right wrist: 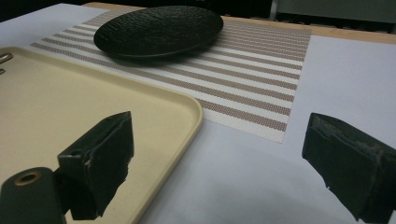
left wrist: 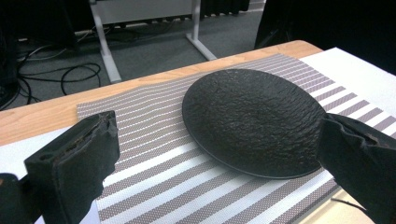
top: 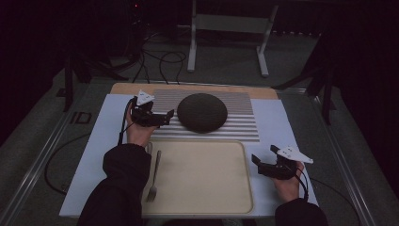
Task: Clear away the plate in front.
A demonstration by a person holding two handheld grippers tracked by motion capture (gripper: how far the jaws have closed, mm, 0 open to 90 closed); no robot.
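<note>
Beside the black plate (top: 202, 112), the left claw (top: 165, 117) gapes wide.
Right claw (top: 258, 165), well apart from the plate, also wide.

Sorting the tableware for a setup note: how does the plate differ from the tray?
The plate is black, round and rough-textured; the tray is cream, rectangular with rounded corners, and smooth. The plate lies on the striped mat farther from the person; the tray lies nearer, on the white sheet. The plate holds nothing, while a fork lies on the tray's left side. Both lie flat, untouched by either gripper.
</note>
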